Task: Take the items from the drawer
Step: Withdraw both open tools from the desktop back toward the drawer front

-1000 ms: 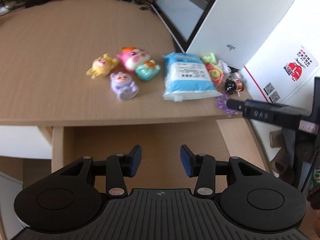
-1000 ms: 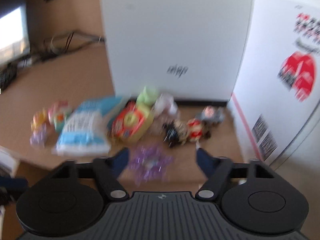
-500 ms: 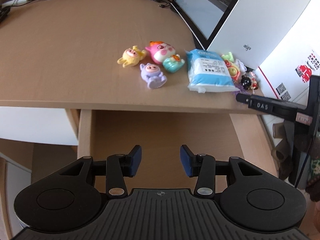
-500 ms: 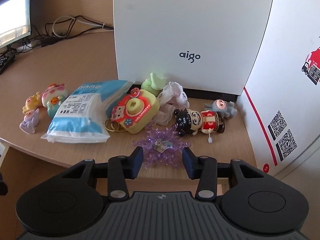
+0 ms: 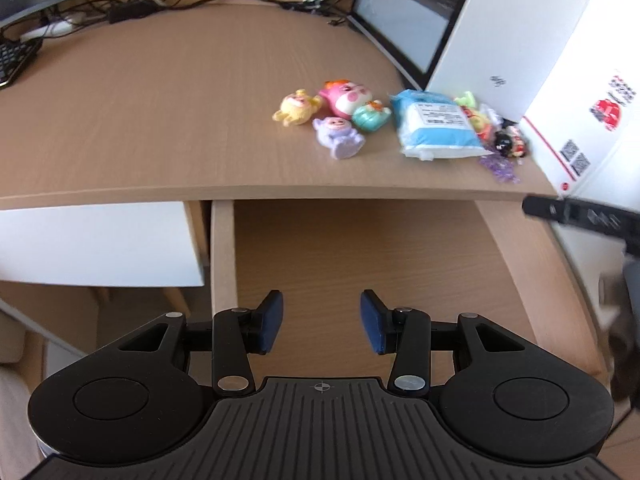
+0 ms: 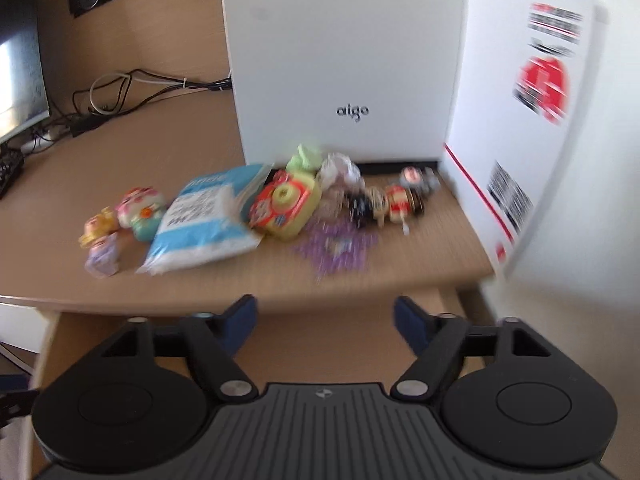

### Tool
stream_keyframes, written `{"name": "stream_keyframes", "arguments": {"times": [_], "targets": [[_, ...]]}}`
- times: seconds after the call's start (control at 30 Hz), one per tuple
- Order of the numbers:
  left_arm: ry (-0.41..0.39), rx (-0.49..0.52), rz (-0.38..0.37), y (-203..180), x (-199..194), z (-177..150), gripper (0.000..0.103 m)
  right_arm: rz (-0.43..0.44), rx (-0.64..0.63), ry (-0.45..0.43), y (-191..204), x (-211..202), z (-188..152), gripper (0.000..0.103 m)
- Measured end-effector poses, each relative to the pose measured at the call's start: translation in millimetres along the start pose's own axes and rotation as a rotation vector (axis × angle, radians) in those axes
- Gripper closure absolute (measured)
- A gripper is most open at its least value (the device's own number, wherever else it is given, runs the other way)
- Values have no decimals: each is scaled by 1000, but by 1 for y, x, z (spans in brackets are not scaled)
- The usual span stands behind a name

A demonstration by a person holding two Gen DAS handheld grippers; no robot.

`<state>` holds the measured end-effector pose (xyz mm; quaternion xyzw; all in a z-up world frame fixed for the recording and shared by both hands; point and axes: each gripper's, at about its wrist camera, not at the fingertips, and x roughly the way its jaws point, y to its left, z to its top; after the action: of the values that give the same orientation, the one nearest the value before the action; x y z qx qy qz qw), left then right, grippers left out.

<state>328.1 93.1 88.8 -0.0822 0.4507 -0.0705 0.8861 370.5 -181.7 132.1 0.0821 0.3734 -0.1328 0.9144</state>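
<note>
Wood-grain desk point(image 5: 160, 120) fills both views, with a white box point(image 6: 344, 60) standing at its back right and cables trailing behind. Below the desk edge the drawer point(image 5: 360, 248) is pulled out, and as far as its floor shows in either view, it is bare; the near part is hidden by the grippers.

All the items lie on the desk. A yellow toy point(image 5: 295, 107), a pink toy point(image 5: 345, 96), a teal toy point(image 5: 371, 115) and a purple toy point(image 5: 339, 137) sit close together. Just to their right lies a blue-and-white packet point(image 5: 436, 130), then a toy camera point(image 6: 286, 204), a purple star point(image 6: 334, 246) and a small doll point(image 6: 400, 204) crowded before the box.

The left gripper point(image 5: 321, 327) hovers over the drawer with its fingers partly spread and nothing between them. The right gripper point(image 6: 324, 320) is opening its jaws wide, also with nothing between them, above the drawer's far edge.

By my judgement the small toys are light, hard and smooth-rounded, so they could slip; a hold across the body's widest part would suit. The packet looks soft and yielding, best pinched across a short edge. The star seems thin, spiky and light, so it should be taken at the middle. The task looks nearly or wholly done.
</note>
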Motion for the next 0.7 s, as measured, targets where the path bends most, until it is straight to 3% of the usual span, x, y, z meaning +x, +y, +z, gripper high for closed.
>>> {"name": "stream_keyframes", "arguments": {"times": [0.03, 0.17, 0.33, 0.4, 0.47, 0.63, 0.7], "targets": [[-11, 15, -2, -2, -2, -2, 57, 21, 10, -1, 4, -9, -6, 2], [-29, 26, -17, -9, -9, -9, 57, 68, 53, -32, 17, -43, -30, 0], [-85, 25, -23, -21, -31, -24, 57, 90, 83, -254, 23, -86, -62, 0], [-119, 19, -21, -28, -43, -34, 56, 143, 66, -225, 23, -91, -68, 0], [-156, 11, -8, -36, -54, -47, 56, 248, 57, -196, 18, -100, -80, 0], [-305, -9, 31, -67, -99, -110, 56, 157, 44, -427, -2, -168, -132, 0], [-363, 0, 82, -85, -113, -145, 56, 133, 77, -447, -21, -187, -156, 0]]}}
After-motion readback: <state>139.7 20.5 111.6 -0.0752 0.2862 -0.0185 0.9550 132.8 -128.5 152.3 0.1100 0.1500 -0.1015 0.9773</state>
